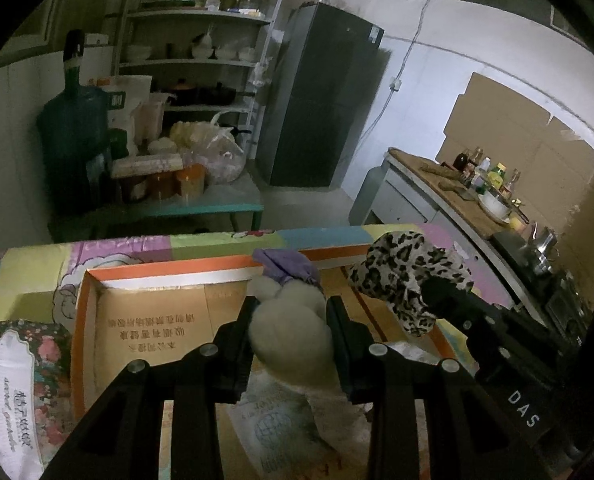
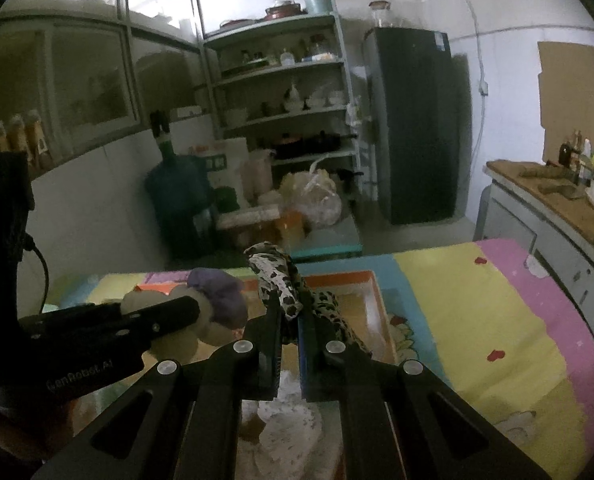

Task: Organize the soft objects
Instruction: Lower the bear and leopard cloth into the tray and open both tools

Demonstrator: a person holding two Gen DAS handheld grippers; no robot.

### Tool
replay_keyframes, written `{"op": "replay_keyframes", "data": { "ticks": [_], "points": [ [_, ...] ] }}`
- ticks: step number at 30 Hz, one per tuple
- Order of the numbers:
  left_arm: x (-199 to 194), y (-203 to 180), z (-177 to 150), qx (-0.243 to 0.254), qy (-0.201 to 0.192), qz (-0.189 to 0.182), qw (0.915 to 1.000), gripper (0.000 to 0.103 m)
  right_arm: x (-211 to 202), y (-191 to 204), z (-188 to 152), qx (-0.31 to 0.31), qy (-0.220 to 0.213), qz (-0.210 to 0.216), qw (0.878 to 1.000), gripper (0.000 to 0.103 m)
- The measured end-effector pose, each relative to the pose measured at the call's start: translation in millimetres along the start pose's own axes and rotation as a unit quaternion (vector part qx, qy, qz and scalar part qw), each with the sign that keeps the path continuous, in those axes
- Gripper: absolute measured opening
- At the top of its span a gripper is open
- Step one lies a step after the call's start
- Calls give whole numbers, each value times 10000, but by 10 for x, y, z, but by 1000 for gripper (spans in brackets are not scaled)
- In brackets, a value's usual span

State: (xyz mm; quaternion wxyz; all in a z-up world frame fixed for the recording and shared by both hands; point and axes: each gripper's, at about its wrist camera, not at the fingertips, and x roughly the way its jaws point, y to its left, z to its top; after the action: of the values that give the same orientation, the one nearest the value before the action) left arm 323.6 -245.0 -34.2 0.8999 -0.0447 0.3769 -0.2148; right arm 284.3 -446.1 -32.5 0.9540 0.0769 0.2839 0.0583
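Your left gripper (image 1: pixel 291 312) is clamped on a cream plush (image 1: pixel 289 328), both fingers (image 1: pixel 237 344) pressed into its sides, and it holds the toy up over the open box (image 1: pixel 93 320). A purple cloth (image 1: pixel 287 266) sits on the plush's far end, above the box's far wall. The box lies on the patchwork cloth of the table (image 1: pixel 25 276), filling most of the middle, with its orange rim and printed cardboard floor showing at the left; a floral packet (image 1: pixel 21 380) lies just beside the box at the table's left edge. To the right of the plush, your right gripper (image 2: pixel 289 320) is closed on a leopard cloth (image 2: pixel 277 280), the 2 jaws nearly together with the fabric pinched between them and its free end bunched above the fingertips. A strip of the same print trails down inside the box's right side. In the right wrist view the plush (image 2: pixel 185 332) and purple cloth (image 2: pixel 221 296) sit at left behind the left gripper's finger (image 2: pixel 137 320), near the leopard cloth but apart from it. White lacy fabric (image 2: pixel 293 420) lies on the box floor below the right gripper. The table's right edge shows yellow and pink panels.
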Motion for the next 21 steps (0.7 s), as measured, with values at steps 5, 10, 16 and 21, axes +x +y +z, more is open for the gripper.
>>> {"op": "replay_keyframes", "data": {
  "ticks": [5, 10, 16, 21],
  "points": [
    [92, 53, -5, -80, 136, -2, 9999, 35, 103, -26, -39, 50, 163, 27, 9999, 6],
    [139, 55, -29, -89, 200, 22, 9998, 35, 161, -44, -53, 71, 275, 39, 9996, 6],
    [201, 70, -54, -74, 311, 83, 9995, 35, 237, -47, -112, 83, 482, 55, 9988, 6],
    [254, 84, -91, -72, 397, 122, 9991, 35, 301, -47, -132, 114, 639, 101, 9978, 7]
  ]
}}
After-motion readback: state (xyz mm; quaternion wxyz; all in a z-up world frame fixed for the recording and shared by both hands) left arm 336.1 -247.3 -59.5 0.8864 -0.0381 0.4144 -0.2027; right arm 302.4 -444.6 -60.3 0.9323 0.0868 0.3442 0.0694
